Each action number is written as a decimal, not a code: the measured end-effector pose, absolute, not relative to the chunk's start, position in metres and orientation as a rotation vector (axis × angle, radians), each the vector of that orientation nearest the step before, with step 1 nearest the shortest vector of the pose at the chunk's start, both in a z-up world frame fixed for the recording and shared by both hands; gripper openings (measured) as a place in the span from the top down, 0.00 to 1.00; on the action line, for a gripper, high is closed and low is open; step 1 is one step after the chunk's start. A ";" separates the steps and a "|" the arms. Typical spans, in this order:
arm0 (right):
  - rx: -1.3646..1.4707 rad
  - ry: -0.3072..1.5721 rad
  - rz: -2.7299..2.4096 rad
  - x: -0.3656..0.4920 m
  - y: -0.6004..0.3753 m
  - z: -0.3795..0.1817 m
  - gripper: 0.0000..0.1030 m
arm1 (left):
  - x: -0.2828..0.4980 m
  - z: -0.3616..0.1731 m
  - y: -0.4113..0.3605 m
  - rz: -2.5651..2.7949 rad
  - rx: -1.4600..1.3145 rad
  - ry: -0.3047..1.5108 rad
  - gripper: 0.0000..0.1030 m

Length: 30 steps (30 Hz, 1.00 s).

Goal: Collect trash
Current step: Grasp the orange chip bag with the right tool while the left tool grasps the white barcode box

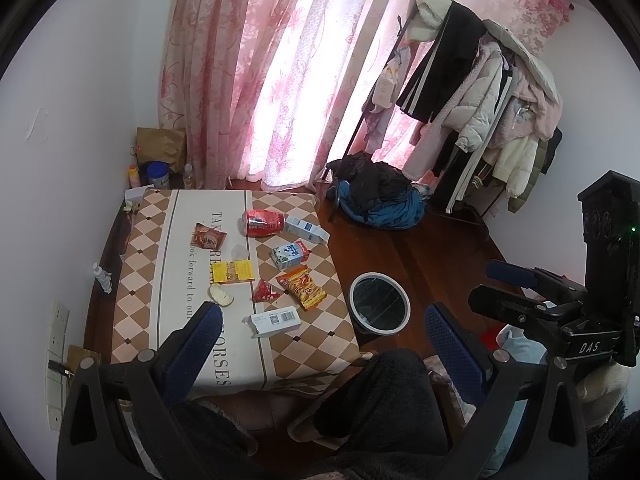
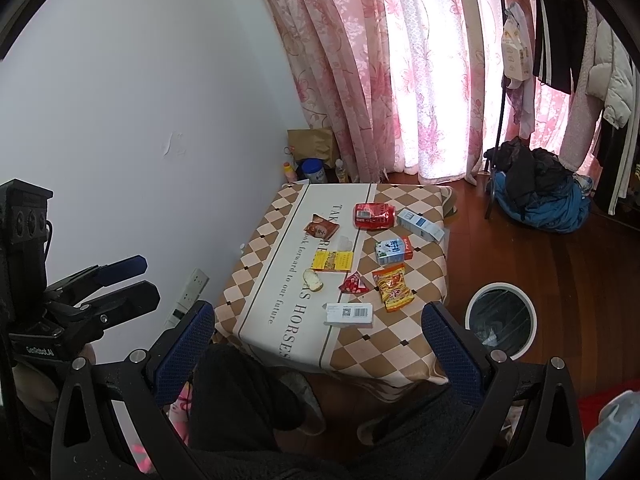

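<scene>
A: Low table (image 1: 280, 344), checkered cloth with lettered stripe, centre of left wrist view; pink curtains (image 1: 248, 80) at 12 o'clock behind it. Noted?

B: Noted. Clothes rack (image 1: 492, 100) at 2 o'clock, dark and blue pile (image 1: 376, 196) on floor below it. White-rimmed bin (image 1: 379, 303) on wood floor just beside table's right edge, at 3 o'clock of the trash; black liner inside.

A: Trash spread on cloth, none touching a gripper. Red can (image 1: 264, 222) lying on its side at far end, 12 o'clock of the group. Blue-white carton (image 1: 306, 230) just beside it toward 3 o'clock.

B: Milk carton (image 1: 291, 255) near centre. Orange snack bag (image 1: 305, 286) at 5 o'clock of that. Yellow packet (image 1: 233, 271) at 9 o'clock, brown wrapper (image 1: 209, 237) at 11 o'clock.

A: Barcoded white box (image 1: 276, 319) nearest, at 6 o'clock. Small red wrapper (image 1: 265, 292) and pale scrap (image 1: 221, 295) between box and yellow packet.

B: Left gripper (image 1: 324, 344) spread wide, nothing between fingers, held above near edge. Right gripper (image 2: 318, 344) likewise wide apart and empty, above same edge; box (image 2: 349, 314) just ahead at 12 o'clock.
</scene>
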State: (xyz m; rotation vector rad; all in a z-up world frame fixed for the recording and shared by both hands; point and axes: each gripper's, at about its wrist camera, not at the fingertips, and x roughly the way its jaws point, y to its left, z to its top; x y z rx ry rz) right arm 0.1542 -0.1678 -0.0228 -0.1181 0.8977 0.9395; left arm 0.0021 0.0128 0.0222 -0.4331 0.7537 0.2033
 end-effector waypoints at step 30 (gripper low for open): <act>-0.268 1.354 0.665 0.353 -0.029 -0.384 0.00 | 0.136 -0.322 0.129 0.558 -0.373 1.271 0.00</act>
